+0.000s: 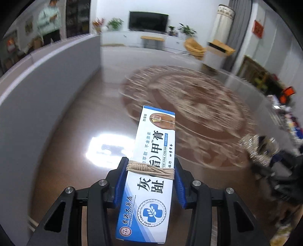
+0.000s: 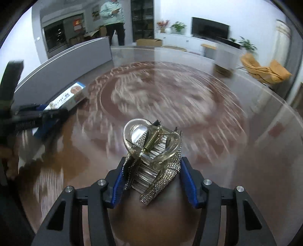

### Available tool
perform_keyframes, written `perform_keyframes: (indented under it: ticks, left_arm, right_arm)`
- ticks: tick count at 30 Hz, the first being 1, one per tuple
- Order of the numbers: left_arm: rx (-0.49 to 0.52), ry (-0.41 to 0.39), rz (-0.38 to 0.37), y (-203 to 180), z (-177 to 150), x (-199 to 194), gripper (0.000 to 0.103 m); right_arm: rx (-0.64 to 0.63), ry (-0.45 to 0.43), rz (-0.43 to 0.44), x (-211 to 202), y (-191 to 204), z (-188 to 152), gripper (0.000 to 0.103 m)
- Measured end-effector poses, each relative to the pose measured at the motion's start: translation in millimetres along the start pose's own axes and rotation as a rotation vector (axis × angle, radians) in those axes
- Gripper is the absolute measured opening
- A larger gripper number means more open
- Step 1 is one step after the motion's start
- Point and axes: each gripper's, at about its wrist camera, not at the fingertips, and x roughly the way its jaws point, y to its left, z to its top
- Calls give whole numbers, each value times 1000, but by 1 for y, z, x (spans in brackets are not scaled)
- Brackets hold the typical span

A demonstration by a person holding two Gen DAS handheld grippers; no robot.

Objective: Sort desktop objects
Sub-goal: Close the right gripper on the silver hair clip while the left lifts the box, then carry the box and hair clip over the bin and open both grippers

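A long white and blue ointment box (image 1: 155,136) with a tan rubber band (image 1: 151,169) around it sticks out forward from my left gripper (image 1: 150,164), which is shut on its sides above the table. In the right wrist view a clear hair clip (image 2: 153,149) with rhinestone-covered sides and a metal spring sits between the blue pads of my right gripper (image 2: 153,164), which is shut on it. The left gripper (image 2: 47,113) with the box (image 2: 72,94) shows blurred at the left there. The hair clip (image 1: 251,147) also appears blurred at the right edge of the left wrist view.
Below lies a round brown table (image 2: 255,151) with a carved pattern under a glass top. A grey partition panel (image 1: 47,79) stands along its left side. A pale box (image 2: 225,58) sits at the far rim, and small clutter (image 1: 284,113) at the right. A person (image 2: 113,17) stands behind.
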Motion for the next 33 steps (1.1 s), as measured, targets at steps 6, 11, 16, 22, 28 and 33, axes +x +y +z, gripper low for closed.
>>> perform_keyframes:
  ticks: [6, 11, 16, 22, 28, 33]
  left_arm:
    - [-4, 51, 37, -27, -21, -7, 103]
    - [2, 70, 94, -25, -20, -3, 103]
    - [67, 96, 163, -31, -18, 8, 103]
    - [112, 67, 106, -38, -16, -8, 44]
    - [25, -18, 16, -26, -9, -54, 44]
    - [-85, -136, -39, 14, 16, -125, 44]
  right_arm:
    - [97, 36, -33, -21, -28, -23, 96]
    - [118, 62, -21, -15, -36, -14, 96]
    - [115, 80, -37, -17, -32, -15, 95]
    - [134, 73, 1, -24, -29, -10, 54]
    - [106, 19, 56, -59, -23, 9, 53]
    - [44, -63, 129, -92, 1, 63, 53]
